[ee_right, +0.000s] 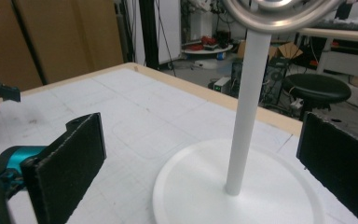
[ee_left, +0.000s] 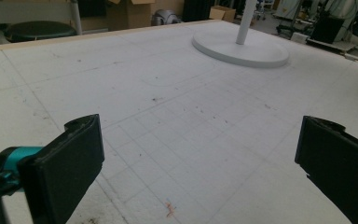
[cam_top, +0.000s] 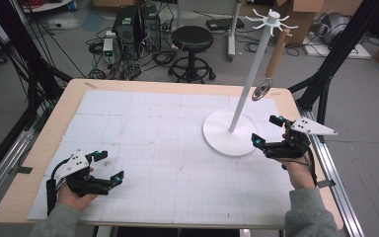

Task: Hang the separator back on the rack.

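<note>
A white stand rises from a round base (cam_top: 217, 134) at the right of the gridded mat, its pole (cam_top: 250, 79) ending in a ring of hooks. A utensil with a wooden handle (cam_top: 278, 52) and a round metal head (cam_top: 260, 91) hangs from one hook. My right gripper (cam_top: 266, 130) is open just right of the base, and nothing sits between its jaws. In the right gripper view (ee_right: 203, 158) the pole (ee_right: 247, 112) stands ahead between the pads, with the metal head (ee_right: 279, 16) above. My left gripper (cam_top: 111, 165) rests open at the mat's near left, its jaws (ee_left: 200, 158) holding nothing.
The white mat (cam_top: 168, 128) covers most of the wooden table (cam_top: 64, 103). Beyond the far edge stand a black stool (cam_top: 192, 39), computer towers (cam_top: 135, 24) and tangled cables. Black frame struts (cam_top: 325, 74) rise past the right edge.
</note>
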`<state>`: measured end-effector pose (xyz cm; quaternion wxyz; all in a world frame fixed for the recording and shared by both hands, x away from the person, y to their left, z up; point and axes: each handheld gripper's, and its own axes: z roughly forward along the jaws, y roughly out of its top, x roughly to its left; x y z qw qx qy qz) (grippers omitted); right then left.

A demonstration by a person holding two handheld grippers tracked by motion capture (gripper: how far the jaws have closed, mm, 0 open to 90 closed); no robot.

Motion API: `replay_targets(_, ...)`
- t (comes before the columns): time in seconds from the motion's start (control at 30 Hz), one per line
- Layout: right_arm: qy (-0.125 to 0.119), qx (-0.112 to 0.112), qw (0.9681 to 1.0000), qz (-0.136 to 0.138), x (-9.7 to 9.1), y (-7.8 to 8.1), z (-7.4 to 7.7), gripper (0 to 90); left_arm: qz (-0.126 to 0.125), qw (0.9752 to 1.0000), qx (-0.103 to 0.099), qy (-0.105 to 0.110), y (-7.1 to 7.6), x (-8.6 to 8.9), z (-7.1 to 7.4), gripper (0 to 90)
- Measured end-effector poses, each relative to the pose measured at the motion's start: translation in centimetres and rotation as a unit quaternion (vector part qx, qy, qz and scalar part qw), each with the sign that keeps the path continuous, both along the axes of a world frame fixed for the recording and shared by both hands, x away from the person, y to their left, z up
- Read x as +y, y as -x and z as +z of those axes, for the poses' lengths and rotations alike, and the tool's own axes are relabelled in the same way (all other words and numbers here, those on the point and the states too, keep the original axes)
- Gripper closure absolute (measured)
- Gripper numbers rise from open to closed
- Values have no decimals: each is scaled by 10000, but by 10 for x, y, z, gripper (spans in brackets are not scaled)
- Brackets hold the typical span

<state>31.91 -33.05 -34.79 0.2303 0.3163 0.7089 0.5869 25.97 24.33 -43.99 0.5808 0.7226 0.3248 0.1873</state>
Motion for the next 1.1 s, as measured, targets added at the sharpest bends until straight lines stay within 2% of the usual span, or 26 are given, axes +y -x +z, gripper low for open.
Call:
replay_targets(0.3,39,87,9999,-53,3,5,-19,4,16,10000,-36,49,-1,0,1,18)
replay_targets(0.37,-21,104,9998,-175,3,7,-22,4,16,10000,-44,45,-1,0,1,18)
replay_targets(0.47,-142,105,9996,-215,4,9,-27,4,17,10000,-53,61,-1,-1,1,18)
replay_targets(0.73,-83,92,9999,-37,10,16,-42,4,23,9999,-74,101,-2,-1,2,18)
replay_targets(0.83,61,182,9998,12,13,18,-49,4,25,9999,-102,114,-2,-1,3,18)
replay_targets(0.9,-46,304,9995,71,13,18,-54,4,26,9998,-115,133,-2,-1,3,18)
replay_targets(1.1,4,484,9988,42,12,19,-64,4,11,9996,-189,190,-2,-1,4,18)
